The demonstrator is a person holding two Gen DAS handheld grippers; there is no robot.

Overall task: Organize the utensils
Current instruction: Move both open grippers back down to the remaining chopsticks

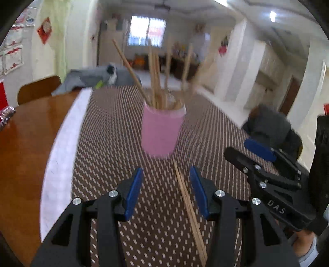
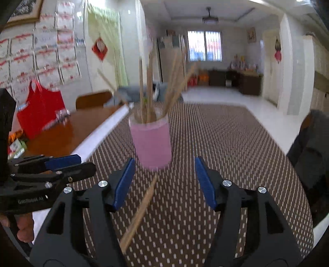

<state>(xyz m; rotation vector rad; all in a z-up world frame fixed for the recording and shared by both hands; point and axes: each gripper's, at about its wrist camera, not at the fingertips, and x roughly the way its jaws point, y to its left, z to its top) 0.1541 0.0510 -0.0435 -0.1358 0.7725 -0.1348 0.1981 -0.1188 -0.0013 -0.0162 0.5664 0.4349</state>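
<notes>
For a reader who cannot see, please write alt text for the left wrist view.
Open left gripper above loose chopsticks lying on a dotted brown mat. Ahead stands a pink cup holding more chopsticks; the right gripper is at the right.

We're in a long, bright room with white walls and a pale glossy floor. At the far end, a barred window glows with daylight. Overhead there's a dark ceiling lamp, and a round light burns in the left view. Look left: rows of certificates cover the wall, with a red diamond hanging beside a pale green curtain. Low dark cabinets line the back. Up close, a brown wooden table, a chair back behind it, and a brown dotted mat spread across the top.
</notes>
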